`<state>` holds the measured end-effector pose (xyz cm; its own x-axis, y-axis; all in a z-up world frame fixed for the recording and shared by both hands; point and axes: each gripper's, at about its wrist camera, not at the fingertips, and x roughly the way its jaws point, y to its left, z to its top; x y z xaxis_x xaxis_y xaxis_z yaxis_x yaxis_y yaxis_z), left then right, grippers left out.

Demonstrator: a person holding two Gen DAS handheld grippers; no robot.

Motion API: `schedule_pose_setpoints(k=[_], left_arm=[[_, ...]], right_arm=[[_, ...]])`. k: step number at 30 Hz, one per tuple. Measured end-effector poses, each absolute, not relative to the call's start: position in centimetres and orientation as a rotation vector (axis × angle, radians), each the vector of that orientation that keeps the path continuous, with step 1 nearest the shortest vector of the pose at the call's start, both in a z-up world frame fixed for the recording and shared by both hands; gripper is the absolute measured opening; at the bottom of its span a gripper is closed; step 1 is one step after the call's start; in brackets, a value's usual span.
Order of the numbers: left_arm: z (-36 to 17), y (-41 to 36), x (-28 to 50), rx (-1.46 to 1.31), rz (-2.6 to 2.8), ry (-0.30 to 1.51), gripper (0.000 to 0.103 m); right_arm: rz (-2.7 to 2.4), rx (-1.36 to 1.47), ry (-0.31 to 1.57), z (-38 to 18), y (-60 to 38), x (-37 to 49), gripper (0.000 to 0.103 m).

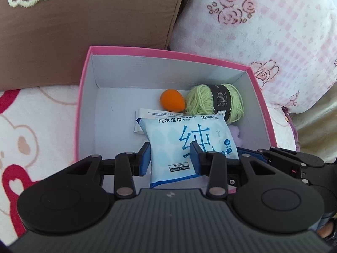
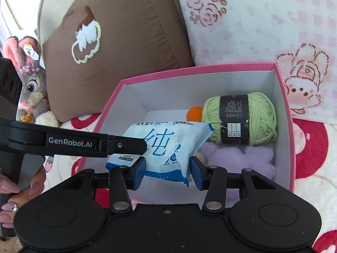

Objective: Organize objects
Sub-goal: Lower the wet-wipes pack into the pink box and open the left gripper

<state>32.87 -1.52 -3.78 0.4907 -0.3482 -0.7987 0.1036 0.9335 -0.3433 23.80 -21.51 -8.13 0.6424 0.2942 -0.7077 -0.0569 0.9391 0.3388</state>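
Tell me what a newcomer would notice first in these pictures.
First, the blue and white pack of wet wipes held over the open pink box, with the left tool and the right tool each closed on it. Next, the green ball of yarn at the box's back, an orange egg-shaped thing beside it, and a brown cushion behind the box.

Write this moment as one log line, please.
left gripper: grips wipes pack | right gripper: grips it too | pack: inside pink box | beside: yarn
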Motion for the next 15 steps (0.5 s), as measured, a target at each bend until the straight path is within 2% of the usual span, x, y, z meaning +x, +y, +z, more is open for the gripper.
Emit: schedule_pose_setpoints(k=[10, 15], left_arm=[[-5.7, -1.8, 33.3, -0.333, -0.281, 1.043, 0.038], [-7.7, -1.5, 33.6, -0.38, -0.225, 1.152, 0.037]], right_arm=[[0.148, 0.288, 0.9, -9.3, -22.0, 24.0, 0.047], [0.118, 0.286, 0.938, -10.2, -22.1, 24.4, 0.042]])
